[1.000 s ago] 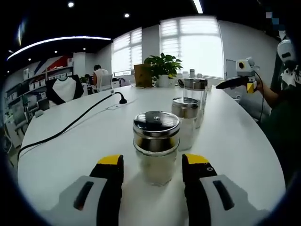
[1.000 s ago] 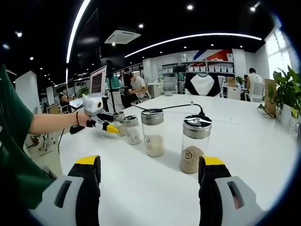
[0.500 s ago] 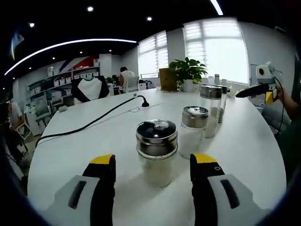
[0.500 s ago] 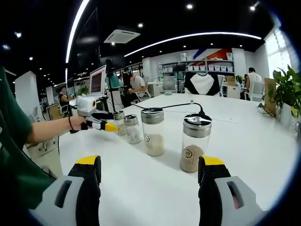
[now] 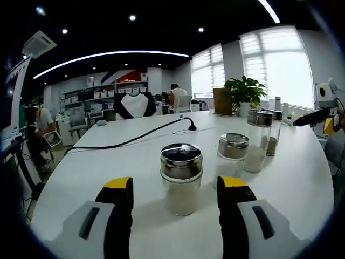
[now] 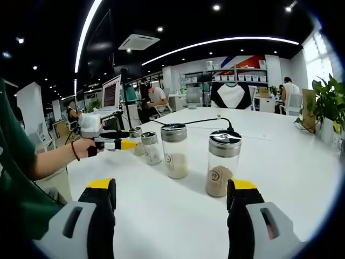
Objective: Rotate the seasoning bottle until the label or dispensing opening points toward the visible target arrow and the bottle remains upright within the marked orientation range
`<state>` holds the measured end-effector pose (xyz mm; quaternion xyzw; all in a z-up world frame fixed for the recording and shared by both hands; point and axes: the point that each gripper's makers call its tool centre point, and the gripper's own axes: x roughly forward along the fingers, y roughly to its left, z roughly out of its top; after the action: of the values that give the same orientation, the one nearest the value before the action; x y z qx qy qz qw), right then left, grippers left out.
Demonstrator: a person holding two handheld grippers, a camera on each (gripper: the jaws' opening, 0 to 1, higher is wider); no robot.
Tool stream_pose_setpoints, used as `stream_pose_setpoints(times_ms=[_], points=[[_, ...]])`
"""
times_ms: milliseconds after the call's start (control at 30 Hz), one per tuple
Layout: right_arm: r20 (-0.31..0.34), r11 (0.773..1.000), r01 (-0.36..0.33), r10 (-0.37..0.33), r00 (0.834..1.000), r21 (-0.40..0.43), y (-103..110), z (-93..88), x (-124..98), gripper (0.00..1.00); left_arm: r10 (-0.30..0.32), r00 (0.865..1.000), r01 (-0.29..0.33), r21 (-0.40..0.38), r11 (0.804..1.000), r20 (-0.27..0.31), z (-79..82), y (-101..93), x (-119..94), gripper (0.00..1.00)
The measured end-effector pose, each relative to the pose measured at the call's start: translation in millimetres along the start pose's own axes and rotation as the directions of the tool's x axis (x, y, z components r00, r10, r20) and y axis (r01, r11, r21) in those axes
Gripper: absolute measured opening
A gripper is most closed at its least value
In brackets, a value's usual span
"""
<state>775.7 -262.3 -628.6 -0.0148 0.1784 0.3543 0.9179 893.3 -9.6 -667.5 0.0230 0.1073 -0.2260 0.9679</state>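
Observation:
Several glass seasoning bottles with steel lids stand upright in a row on the white table (image 5: 97,162). In the left gripper view the nearest bottle (image 5: 181,162), holding pale powder, stands between the yellow tips of my left gripper (image 5: 176,183), which is open and not touching it. A shorter bottle (image 5: 233,154) and a taller one (image 5: 257,140) stand behind. In the right gripper view my right gripper (image 6: 171,186) is open over bare table, with a bottle of brown powder (image 6: 223,164) just beyond its right jaw and another bottle (image 6: 175,151) further back. The left gripper (image 6: 108,144) shows at the row's far end.
A black cable (image 5: 135,139) runs across the table (image 6: 280,162) to a plug. A potted plant (image 5: 245,91) and a brown box stand at the far edge. The right gripper (image 5: 323,110) shows at the right in the left gripper view. People sit at desks behind.
The left gripper view has swung around the nearest bottle, which stays between the jaws. In the right gripper view the hand with the left gripper has shifted left. The bottles have not moved.

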Motion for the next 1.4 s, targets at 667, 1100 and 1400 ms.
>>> stream_pose_setpoints(times_ms=[667,1100,1400], points=[[-0.003,1.000,0.001,-0.001,1.000,0.014,2,-2.4,-2,0.85,0.243,0.969,-0.242,-0.047,0.969,0.037,-5.9,-1.1,-2,0.63],[0.000,1.000,0.010,-0.010,1.000,0.020,1,-3.8,-5,0.85,0.288,0.956,-0.283,-0.081,0.956,0.059,1.5,5.4,13,0.51],[0.001,1.000,0.013,-0.013,1.000,0.019,-1,-2.9,-6,0.84,0.313,0.949,-0.309,-0.069,0.948,0.047,2.3,5.0,18,0.36]])
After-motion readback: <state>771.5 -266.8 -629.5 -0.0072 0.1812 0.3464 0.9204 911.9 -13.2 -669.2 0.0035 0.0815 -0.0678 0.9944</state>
